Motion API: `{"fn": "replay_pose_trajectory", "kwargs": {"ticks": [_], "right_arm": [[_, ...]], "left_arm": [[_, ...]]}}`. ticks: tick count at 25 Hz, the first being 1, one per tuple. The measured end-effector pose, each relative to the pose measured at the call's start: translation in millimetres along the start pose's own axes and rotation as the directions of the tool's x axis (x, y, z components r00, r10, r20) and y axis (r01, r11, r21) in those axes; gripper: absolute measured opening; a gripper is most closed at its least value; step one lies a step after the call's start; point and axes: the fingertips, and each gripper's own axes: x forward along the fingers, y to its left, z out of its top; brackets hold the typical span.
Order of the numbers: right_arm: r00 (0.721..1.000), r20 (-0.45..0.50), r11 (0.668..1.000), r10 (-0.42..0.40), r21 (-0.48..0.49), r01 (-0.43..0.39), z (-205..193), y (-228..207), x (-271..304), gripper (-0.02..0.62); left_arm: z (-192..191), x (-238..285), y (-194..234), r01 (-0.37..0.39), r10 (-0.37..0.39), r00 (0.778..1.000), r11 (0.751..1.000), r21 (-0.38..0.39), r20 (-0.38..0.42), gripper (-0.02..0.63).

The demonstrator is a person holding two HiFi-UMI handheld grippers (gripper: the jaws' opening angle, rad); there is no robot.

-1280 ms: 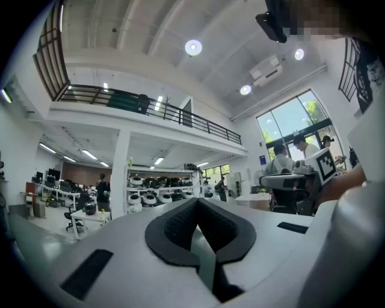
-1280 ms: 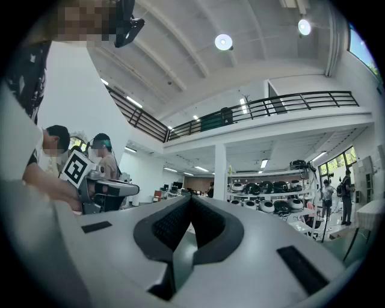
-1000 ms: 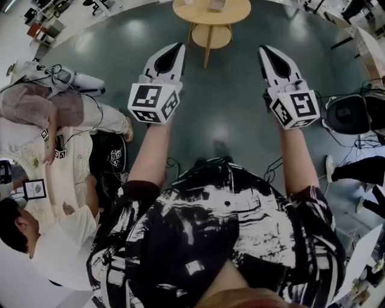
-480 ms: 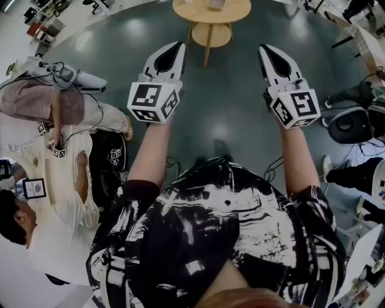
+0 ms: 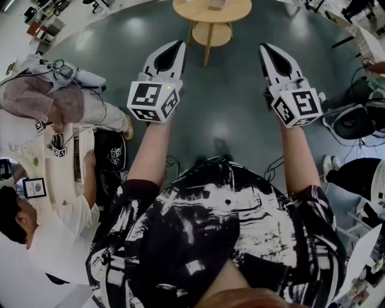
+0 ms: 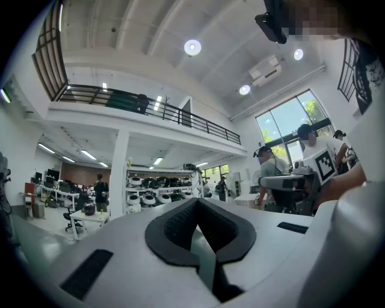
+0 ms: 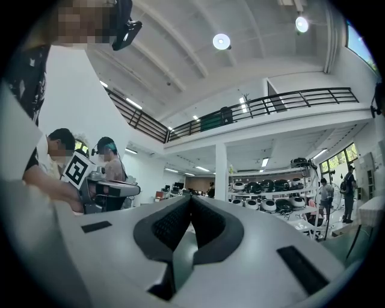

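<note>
Closest in the head view is the person's black-and-white patterned shirt (image 5: 222,240), with both bare forearms stretched forward from it. Each forearm ends in a marker cube, the left cube (image 5: 153,99) and the right cube (image 5: 295,107), held level with each other and well apart.

Beyond the cubes, the left tongs (image 5: 176,47) and the right tongs (image 5: 265,49) point ahead over the grey floor (image 5: 228,120). In the left gripper view the left tongs (image 6: 197,202) are pressed fully together, their dark pads meeting at the tip with nothing gripped. The right gripper view shows the same of the right tongs (image 7: 191,198): closed tip to tip, holding nothing and touching nothing.

Farther ahead a round wooden table (image 5: 187,13) stands on the floor, in line with the gap between the two tongs and well clear of both. A small pale thing lies on its tabletop, too small to identify.

At the floor's left edge, people sit around a white table (image 5: 67,174). Far off, the gripper views show a shelf rack (image 6: 159,194) of rounded white and black items beneath a railed balcony (image 6: 150,107).
</note>
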Motion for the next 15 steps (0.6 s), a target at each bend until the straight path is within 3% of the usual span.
{"fn": "replay_pose_trajectory", "kwargs": {"ticks": [4,5,6,7,8,9,15], "right_arm": [[1.000,0.011,1.000,-0.009,0.007,0.009,2,-5,3,0.002],[0.999,0.032,1.000,-0.010,0.027,0.009,4,-6,5,0.094],[0.999,0.052,0.999,-0.012,0.053,0.009,6,-8,7,0.393],[0.998,0.062,0.998,-0.019,0.069,0.015,7,-10,9,0.504],[0.998,0.063,0.998,-0.029,0.064,0.025,6,-12,10,0.546],[0.997,0.060,0.998,-0.037,0.048,0.035,4,-13,10,0.575],[0.998,0.059,0.999,-0.026,0.033,0.024,-6,-16,16,0.575]], "left_arm": [[1,3,1,-0.002,0.002,1.000,1.000,-0.004,-0.003,0.000],[1,3,2,-0.003,0.003,1.000,1.000,-0.006,-0.003,0.000],[1,4,3,-0.004,0.004,1.000,1.000,-0.006,-0.003,0.000],[1,4,4,-0.005,0.005,1.000,1.000,-0.007,-0.004,0.000],[1,4,4,-0.006,0.006,1.000,1.000,-0.008,-0.003,0.000],[1,4,4,-0.006,0.006,1.000,1.000,-0.008,-0.003,0.000],[-7,12,10,-0.016,0.016,1.000,1.000,-0.009,-0.002,0.000]]}}
